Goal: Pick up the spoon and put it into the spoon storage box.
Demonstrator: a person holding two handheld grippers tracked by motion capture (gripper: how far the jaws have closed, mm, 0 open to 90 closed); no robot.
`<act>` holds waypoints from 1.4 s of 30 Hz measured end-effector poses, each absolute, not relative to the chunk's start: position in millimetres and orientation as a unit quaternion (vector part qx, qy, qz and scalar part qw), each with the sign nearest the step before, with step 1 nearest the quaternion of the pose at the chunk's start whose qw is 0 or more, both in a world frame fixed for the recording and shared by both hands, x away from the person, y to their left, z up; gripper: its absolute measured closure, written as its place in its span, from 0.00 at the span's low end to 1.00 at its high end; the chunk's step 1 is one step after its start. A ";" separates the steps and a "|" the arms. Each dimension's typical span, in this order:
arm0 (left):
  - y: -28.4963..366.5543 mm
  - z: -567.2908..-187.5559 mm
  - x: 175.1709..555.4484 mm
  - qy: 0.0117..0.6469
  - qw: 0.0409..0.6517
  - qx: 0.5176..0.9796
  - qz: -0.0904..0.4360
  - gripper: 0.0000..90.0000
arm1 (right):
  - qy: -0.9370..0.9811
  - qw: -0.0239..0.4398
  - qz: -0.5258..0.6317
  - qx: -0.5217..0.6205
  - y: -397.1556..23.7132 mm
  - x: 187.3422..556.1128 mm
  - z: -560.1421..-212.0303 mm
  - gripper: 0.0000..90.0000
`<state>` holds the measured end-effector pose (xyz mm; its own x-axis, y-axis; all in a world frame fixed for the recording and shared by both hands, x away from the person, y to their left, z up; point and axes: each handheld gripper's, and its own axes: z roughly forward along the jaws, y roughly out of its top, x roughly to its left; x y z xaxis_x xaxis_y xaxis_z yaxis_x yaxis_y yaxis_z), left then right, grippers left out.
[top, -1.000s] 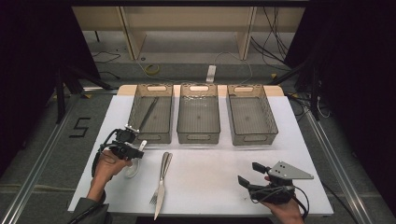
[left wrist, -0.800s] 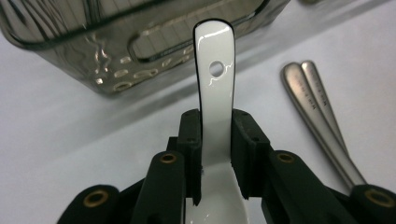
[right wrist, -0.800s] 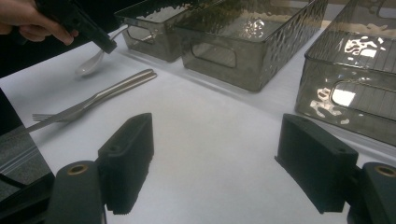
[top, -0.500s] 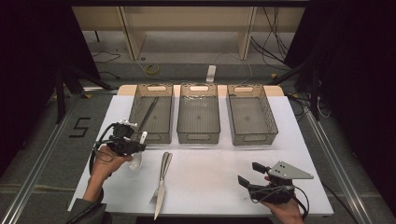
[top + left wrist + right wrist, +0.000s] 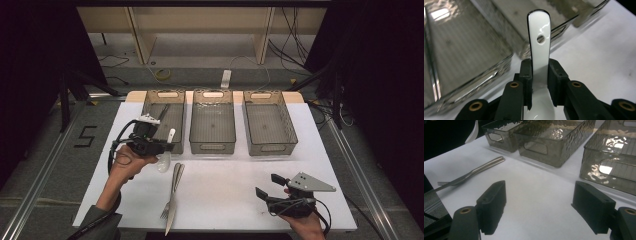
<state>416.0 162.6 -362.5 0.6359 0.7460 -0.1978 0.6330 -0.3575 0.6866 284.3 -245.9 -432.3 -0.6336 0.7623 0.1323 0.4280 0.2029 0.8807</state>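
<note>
The white ceramic spoon [image 5: 539,50] is pinched by its handle in the left hand-held gripper [image 5: 159,144], lifted off the bench [image 5: 225,200] at the left bin's [image 5: 150,107] near edge. The carry is under way; next, it needs moving over that bin and releasing. The right hand-held gripper [image 5: 267,186] rests spread, well right of the bin.

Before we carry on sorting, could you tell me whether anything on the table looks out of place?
Nothing stands out. The left gripper holds a white spoon, a fork and knife lie together on the table, and the three bins stand in a row.
</note>
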 end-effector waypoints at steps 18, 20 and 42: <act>125.3 -344.0 454.1 0.406 0.408 0.814 0.081 0.83 | 0.755 0.168 0.495 0.396 -247.1 284.8 -432.6 0.31; 123.0 -341.4 459.2 0.405 0.406 0.815 0.083 0.83 | 0.755 0.168 0.496 0.396 -247.1 284.5 -432.4 0.31; 103.1 -339.9 503.1 0.421 0.412 0.803 0.090 0.84 | 0.754 0.171 0.498 0.394 -248.0 284.8 -432.1 0.31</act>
<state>503.1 103.1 -339.9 0.6291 0.7506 -0.2020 0.6016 -0.3056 0.7380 284.8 -248.0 -432.1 -0.6318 0.7633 0.1345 0.4239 0.1950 0.8845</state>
